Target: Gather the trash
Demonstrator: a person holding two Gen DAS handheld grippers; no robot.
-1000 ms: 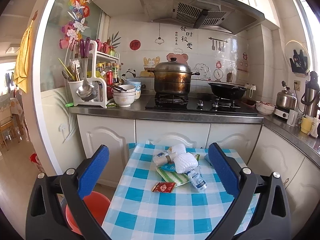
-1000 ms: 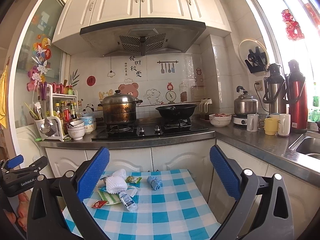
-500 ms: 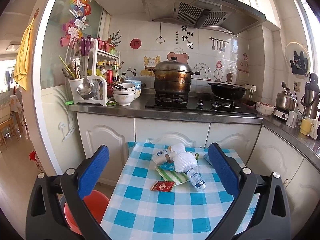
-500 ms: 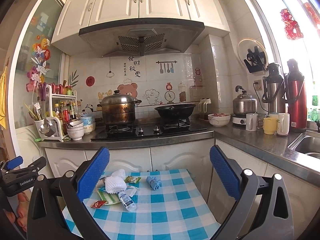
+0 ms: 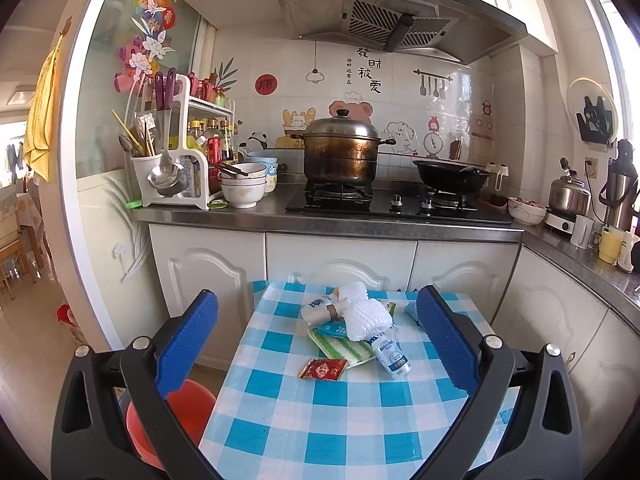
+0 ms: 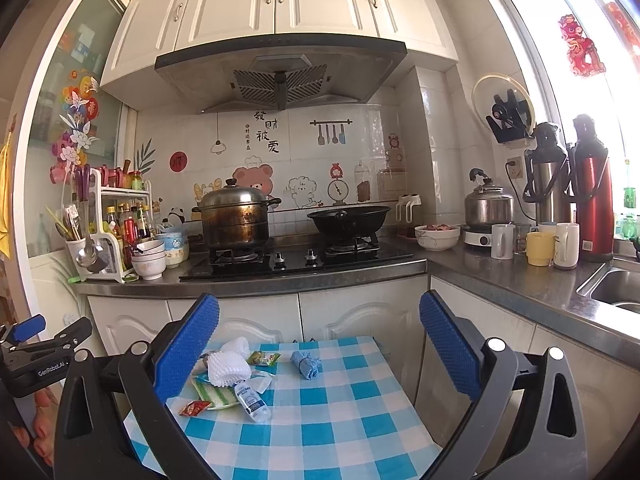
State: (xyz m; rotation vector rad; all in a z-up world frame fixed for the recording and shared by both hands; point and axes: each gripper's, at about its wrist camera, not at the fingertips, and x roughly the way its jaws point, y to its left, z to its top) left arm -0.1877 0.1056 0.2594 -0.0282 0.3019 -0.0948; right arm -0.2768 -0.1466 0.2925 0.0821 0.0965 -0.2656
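1. Left gripper (image 5: 316,336): jaws spread wide, nothing between the blue pads, held above the near part of the tabletop (image 5: 320,420), which carries a blue-and-white checked cloth.
2. Right gripper (image 6: 320,344): jaws likewise released and empty, raised over the same tabletop from its right side.
3. Trash gathered in a loose cluster toward the far left of the tabletop, seen from the right wrist view; well apart from both grippers.
4. White foam net sleeve (image 5: 366,316) lying on top of the cluster, partly over a green-striped wrapper (image 5: 340,346).
5. Crushed clear plastic bottle (image 5: 394,356) with blue label, on its side, just beside the foam net on its near right.
6. Red sachet (image 5: 322,369) flat on the cloth, nearest of the cluster, touching or almost touching the striped wrapper's edge; cannot tell which.
7. Second crumpled white-and-blue pack (image 5: 320,306) at the far side of the cluster, against the foam net.
8. Small green snack wrapper (image 6: 263,358) just right of the foam net in the right wrist view.
9. Rolled blue cloth (image 6: 306,364) lying alone, right of the cluster, near the tabletop's far edge.
10. Red-orange bucket (image 5: 188,412) on the floor left of the tabletop, partly hidden behind the left gripper's finger.
11. Behind: steel pot (image 5: 340,156) and black wok (image 5: 450,178) on the stove.
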